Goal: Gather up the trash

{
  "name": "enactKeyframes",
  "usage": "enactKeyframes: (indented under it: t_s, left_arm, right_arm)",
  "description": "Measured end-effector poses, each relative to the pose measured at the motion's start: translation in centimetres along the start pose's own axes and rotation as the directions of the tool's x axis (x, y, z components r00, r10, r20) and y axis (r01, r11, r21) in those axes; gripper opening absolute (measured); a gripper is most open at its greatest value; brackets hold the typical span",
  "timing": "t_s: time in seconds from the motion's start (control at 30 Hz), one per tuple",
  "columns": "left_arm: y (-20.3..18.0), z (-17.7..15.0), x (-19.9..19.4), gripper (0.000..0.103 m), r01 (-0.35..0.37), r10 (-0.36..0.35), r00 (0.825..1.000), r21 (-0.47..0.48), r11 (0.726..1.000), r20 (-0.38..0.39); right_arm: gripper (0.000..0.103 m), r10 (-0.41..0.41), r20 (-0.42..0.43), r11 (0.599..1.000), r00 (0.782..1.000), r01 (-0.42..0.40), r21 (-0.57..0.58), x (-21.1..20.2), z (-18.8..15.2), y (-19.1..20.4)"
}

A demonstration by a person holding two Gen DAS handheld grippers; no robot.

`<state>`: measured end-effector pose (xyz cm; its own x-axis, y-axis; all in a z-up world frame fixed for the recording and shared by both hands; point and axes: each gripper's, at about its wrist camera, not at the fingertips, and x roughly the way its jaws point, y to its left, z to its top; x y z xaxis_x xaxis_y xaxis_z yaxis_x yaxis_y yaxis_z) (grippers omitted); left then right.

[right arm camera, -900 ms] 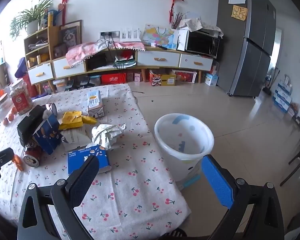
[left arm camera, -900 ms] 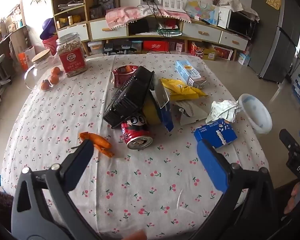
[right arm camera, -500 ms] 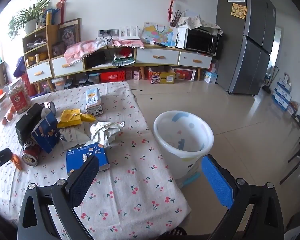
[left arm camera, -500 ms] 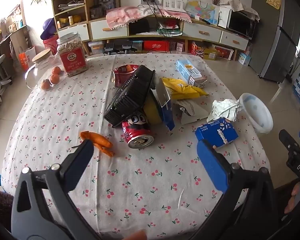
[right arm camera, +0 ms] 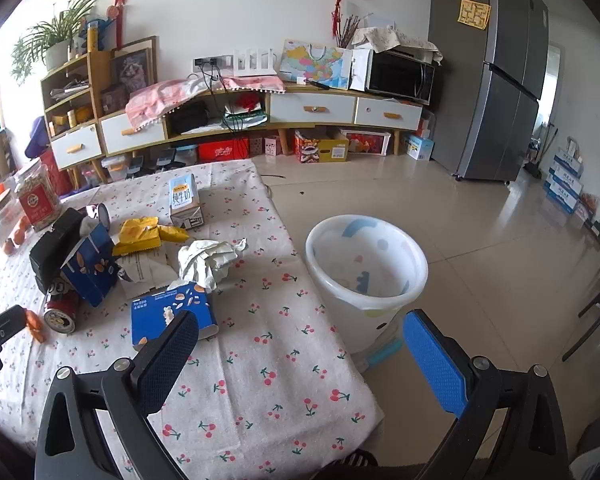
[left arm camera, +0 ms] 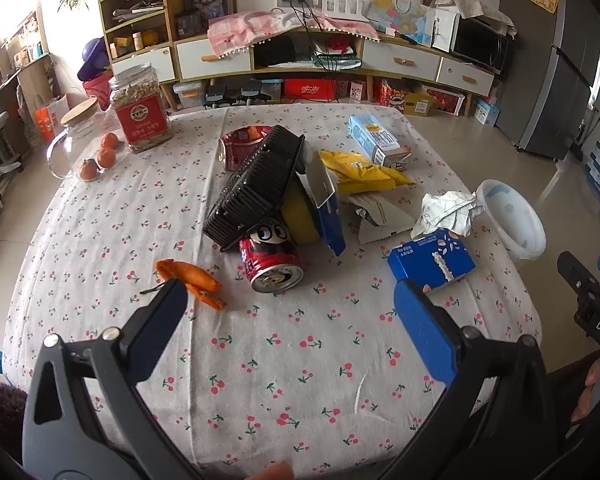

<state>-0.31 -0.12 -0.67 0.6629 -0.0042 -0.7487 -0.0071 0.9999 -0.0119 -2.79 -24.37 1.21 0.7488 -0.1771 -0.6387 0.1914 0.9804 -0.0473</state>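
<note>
Trash lies on the cherry-print table [left arm camera: 280, 360]: a red can [left arm camera: 270, 262], orange peel [left arm camera: 192, 280], a black tray [left arm camera: 256, 188], a blue carton [left arm camera: 430, 260], crumpled paper [left arm camera: 448, 212], a yellow wrapper [left arm camera: 360, 172] and a milk carton [left arm camera: 376, 140]. A white bin [right arm camera: 366, 272] stands on the floor beside the table's right edge. My left gripper [left arm camera: 292, 320] is open and empty above the near table. My right gripper [right arm camera: 300, 352] is open and empty over the table's near right corner, with the blue carton [right arm camera: 172, 314] just beyond its left finger.
A jar [left arm camera: 140, 114], a glass jug [left arm camera: 76, 136] and small oranges [left arm camera: 100, 156] stand at the table's far left. Shelves and drawers [right arm camera: 260, 116] line the back wall. A fridge [right arm camera: 488, 80] stands at the right. Tiled floor [right arm camera: 480, 240] surrounds the bin.
Both grippers have drifted slightly forward over the table; the trash and bin look a little closer. Both stay open and empty.
</note>
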Motion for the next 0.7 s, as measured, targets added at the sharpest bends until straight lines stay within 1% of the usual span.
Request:
enactKeyframes:
  t_s: [0.7]
  left_arm:
    - [-0.36, -0.22, 0.07, 0.102, 0.005, -0.005, 1.000, 0.009, 1.000, -0.005]
  right_arm:
    - [0.103, 0.003, -0.002, 1.000, 1.000, -0.003, 0.004, 0.03, 0.06, -0.20]
